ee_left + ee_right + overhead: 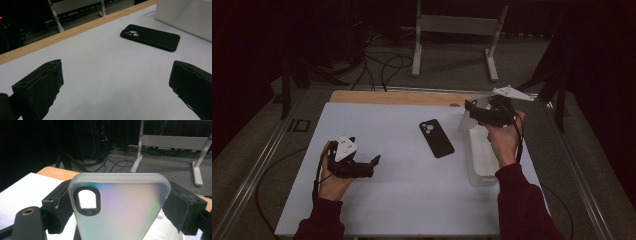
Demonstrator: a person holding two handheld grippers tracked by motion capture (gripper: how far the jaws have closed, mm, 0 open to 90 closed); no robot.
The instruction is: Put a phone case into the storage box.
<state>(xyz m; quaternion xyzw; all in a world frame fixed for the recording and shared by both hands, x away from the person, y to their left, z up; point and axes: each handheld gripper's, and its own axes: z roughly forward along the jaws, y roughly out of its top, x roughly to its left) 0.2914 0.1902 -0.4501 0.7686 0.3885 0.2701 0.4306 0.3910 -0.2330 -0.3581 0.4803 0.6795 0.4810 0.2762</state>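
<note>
A black phone [436, 138] lies camera side up near the middle of the white mat [402, 190]; the left gripper view has this phone [150, 37] ahead and to the right. My left gripper [371, 164] rests low over the mat's left part, open, with nothing between its jaws [115, 85]. My right gripper [471, 109] is raised at the right, shut on a frosted, translucent phone case [465, 121]. In the right gripper view the case [125, 202] stands between the jaws, its camera cut-out at upper left.
A white rectangular box [482, 155] stands on the mat's right side, below the right gripper; its wall [185, 15] also appears in the left gripper view. The wooden table edge [397, 97] runs along the back. Beyond it are floor cables [382, 67] and a metal stand [457, 25].
</note>
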